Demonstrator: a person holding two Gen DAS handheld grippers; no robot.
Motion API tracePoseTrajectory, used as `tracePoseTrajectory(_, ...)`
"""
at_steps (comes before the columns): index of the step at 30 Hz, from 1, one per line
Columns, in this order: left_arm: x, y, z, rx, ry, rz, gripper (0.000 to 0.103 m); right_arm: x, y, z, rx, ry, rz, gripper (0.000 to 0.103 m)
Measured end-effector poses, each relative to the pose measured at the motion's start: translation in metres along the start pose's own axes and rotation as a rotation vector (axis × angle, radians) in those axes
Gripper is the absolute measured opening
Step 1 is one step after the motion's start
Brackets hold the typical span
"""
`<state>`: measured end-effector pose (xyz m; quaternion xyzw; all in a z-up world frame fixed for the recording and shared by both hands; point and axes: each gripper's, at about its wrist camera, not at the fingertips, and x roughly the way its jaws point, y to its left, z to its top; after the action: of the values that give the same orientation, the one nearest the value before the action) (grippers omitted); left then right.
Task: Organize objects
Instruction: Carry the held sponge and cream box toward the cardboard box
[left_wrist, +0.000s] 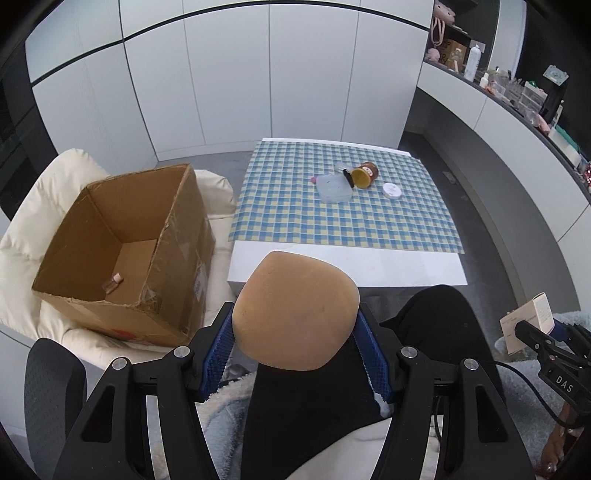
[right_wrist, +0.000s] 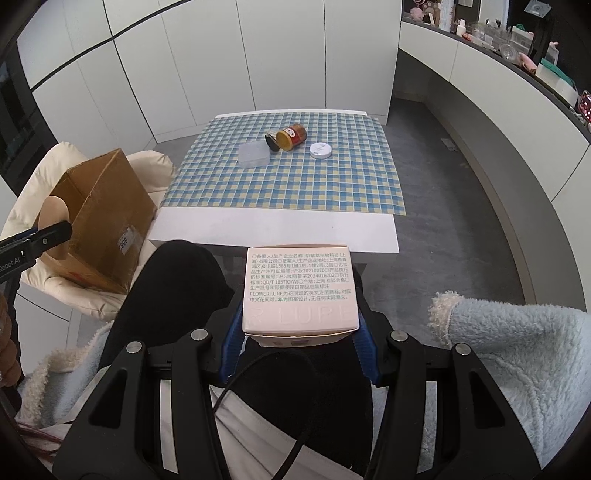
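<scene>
A blue, yellow and white checked cloth (right_wrist: 280, 177) is covering the white table (right_wrist: 273, 230). Near its far edge an amber jar (right_wrist: 293, 136) with a red label is lying beside a white round tin (right_wrist: 320, 150). A tan sponge (left_wrist: 295, 310) is showing between blue pads (left_wrist: 218, 354). A pale pink box (right_wrist: 300, 291) is bearing dark print. The cardboard box (left_wrist: 122, 251) is looking brown.

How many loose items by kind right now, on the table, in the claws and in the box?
Jars: 1, amber jar lying on the table
Clear plastic cases: 1
Round white tins: 1
Black capped items: 1
Small bottles: 1 in the cardboard box
Tan sponges: 1 in left claw
Cosmetic cartons: 1 in right claw
Total: 7
</scene>
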<state>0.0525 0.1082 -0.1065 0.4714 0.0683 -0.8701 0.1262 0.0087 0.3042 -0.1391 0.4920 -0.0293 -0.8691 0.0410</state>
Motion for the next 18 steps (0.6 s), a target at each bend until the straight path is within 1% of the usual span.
tracePoseTrajectory(5,0.002,0.005,-0.002,-0.026,-0.006,0.013,0.064,0.012,0.008,-0.001,-0.029,0.034,0.007,0.054)
tracePoseTrajectory(8,0.001,0.011,-0.005,-0.050,-0.011,0.022,0.064,0.017,0.018,0.001,-0.076,0.053,0.013,0.054)
tracePoseTrajectory(12,0.000,0.028,-0.010,-0.095,-0.006,0.045,0.064,0.019,0.034,0.006,-0.131,0.050,0.027,0.054)
tracePoseTrajectory(18,-0.008,0.063,-0.019,-0.191,-0.002,0.097,0.064,0.025,0.067,0.016,-0.196,0.042,0.084,0.054)
